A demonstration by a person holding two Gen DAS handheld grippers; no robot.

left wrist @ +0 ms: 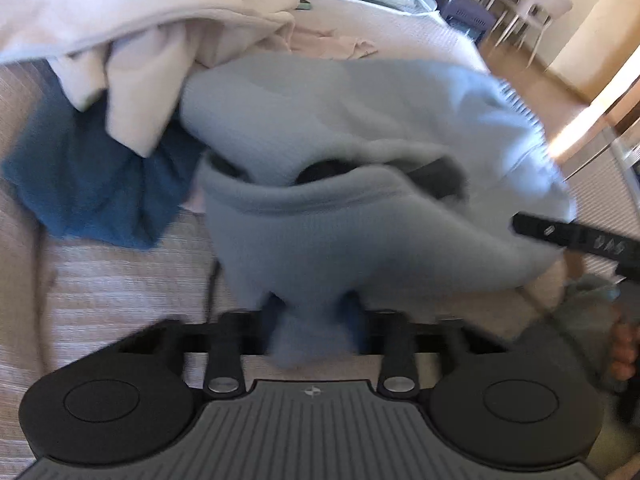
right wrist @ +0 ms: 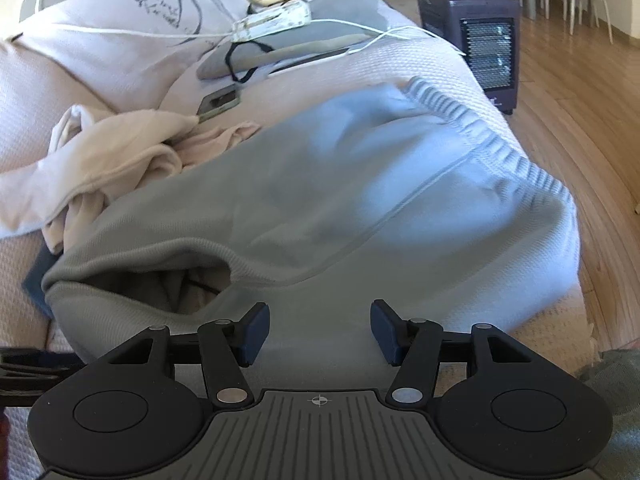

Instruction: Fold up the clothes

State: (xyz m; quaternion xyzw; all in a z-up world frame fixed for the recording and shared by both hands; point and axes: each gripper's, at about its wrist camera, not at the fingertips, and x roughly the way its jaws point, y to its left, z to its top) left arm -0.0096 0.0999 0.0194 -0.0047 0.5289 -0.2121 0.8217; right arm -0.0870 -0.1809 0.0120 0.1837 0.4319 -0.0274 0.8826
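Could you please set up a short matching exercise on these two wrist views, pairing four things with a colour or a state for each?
Things:
1. left gripper
2. right gripper
3. crumpled garment to the left of the grey sweatpants
4. heater on the floor

Colours or states:
A. dark blue
B. jaws apart, nothing pinched
C. dark purple with a wire grille
D. closed on grey fabric

Right pairs: 1-D, 2-B, 3-A, 4-C
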